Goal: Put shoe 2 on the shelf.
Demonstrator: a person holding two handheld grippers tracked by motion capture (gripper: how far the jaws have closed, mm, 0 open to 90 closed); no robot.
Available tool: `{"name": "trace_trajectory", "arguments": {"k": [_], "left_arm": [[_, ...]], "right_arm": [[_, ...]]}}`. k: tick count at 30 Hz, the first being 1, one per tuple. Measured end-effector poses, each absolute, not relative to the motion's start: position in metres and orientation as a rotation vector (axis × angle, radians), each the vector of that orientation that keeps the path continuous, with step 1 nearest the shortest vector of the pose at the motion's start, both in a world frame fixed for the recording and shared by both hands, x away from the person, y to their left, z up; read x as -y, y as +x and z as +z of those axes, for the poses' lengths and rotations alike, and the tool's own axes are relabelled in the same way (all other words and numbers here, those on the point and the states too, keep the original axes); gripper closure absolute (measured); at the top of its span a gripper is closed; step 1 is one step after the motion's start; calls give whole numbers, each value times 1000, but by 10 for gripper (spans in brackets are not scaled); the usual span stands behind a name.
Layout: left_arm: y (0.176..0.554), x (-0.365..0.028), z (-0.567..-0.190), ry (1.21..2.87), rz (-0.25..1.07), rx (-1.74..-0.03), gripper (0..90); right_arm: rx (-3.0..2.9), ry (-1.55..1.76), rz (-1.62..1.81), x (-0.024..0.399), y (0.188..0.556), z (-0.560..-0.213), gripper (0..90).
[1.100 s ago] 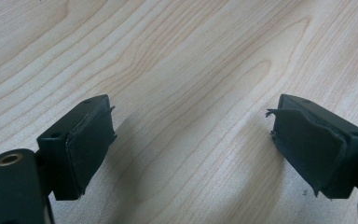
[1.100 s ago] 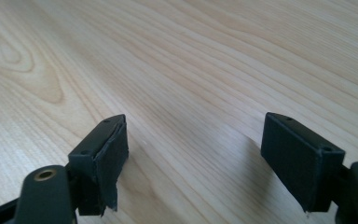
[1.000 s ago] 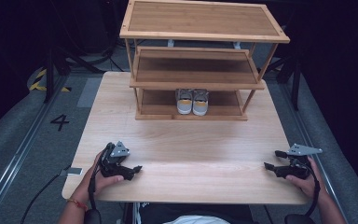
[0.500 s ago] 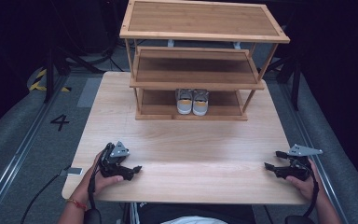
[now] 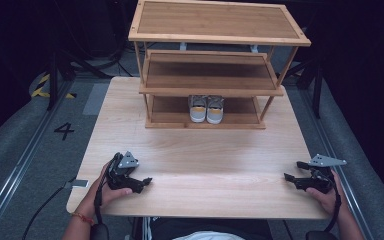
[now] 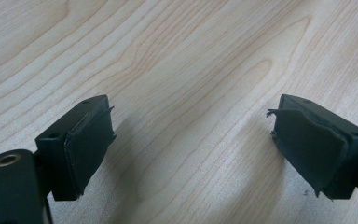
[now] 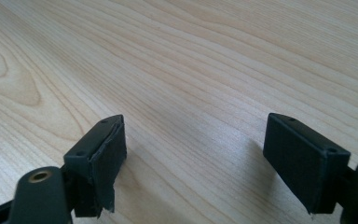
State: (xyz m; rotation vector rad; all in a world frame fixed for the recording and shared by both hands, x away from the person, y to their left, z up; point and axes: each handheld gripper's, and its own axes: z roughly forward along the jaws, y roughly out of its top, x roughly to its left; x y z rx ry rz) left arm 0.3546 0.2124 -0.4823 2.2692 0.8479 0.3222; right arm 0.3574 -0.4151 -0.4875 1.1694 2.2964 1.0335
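Shoes (image 5: 206, 108) sit untouched on the rack's (image 5: 206, 90) bottom shelf, upper centre; left gripper (image 5: 141, 182) and right gripper (image 5: 291, 178) rest low on the table (image 5: 200, 160), jaws spread, empty

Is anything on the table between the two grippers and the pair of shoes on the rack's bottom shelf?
Nothing visible does. Bare table lies between the left gripper, the right gripper and the shoes. The shoes sit under the middle shelf, between the rack's front posts, so a reach must go in low.
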Motion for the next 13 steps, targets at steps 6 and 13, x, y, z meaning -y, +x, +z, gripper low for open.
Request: {"name": "trace_trajectory", "arguments": {"k": [6, 13], "left_arm": [[355, -212, -483, 2267, 323, -848, 125], [355, -212, -482, 2270, 322, -848, 124]], "right_arm": [[-2294, 1172, 1032, 415, 358, -488, 217], [-2290, 1180, 1031, 415, 358, -487, 217]]}}
